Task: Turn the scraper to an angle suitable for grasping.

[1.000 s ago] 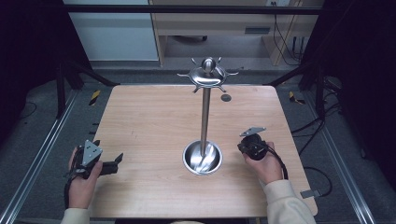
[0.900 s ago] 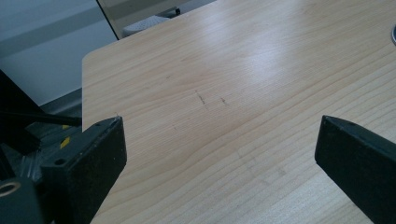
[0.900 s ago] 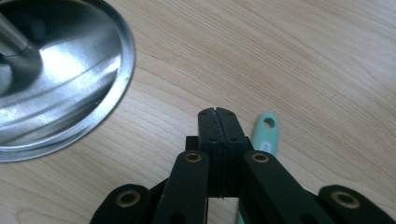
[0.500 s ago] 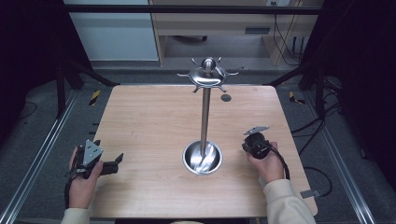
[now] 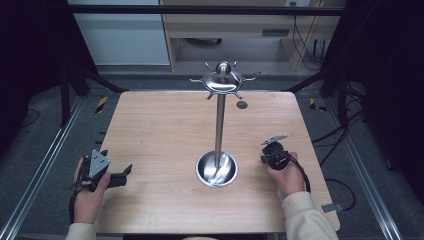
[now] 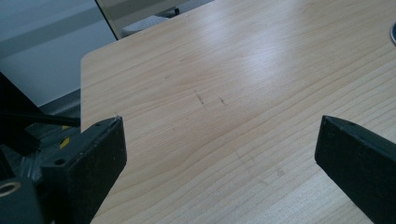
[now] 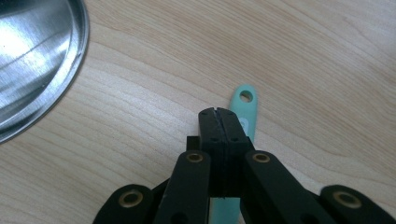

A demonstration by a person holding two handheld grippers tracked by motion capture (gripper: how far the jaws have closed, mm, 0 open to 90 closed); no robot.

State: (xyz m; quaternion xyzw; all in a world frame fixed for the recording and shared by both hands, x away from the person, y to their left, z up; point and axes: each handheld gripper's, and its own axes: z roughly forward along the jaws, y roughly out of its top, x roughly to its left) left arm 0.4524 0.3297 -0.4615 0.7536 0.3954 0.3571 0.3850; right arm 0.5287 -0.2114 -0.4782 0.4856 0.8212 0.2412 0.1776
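Standing at the near side of the pale wooden table [image 5: 165, 135], a person holds a black two-jaw gripper in each hand. The left gripper [image 6: 219, 154] rests at the table's near left corner, its jaws spread wide with bare wood between them. The right gripper [image 7: 218, 112] sits near the right edge, just beside the round steel base dish [image 5: 216, 170] of a tall polished metal stand [image 5: 219, 120], whose top carries a domed cap ringed with short hooks. The right gripper's jaws are pressed together at the tips; whether they grip anything I cannot tell. A slim mint-green plastic handle [image 7: 246, 105] with a hanging hole at its end lies flat on the wood directly under and just beyond those jaws. A small dark round spot [image 5: 242, 104] marks the table's far side, behind the stand.
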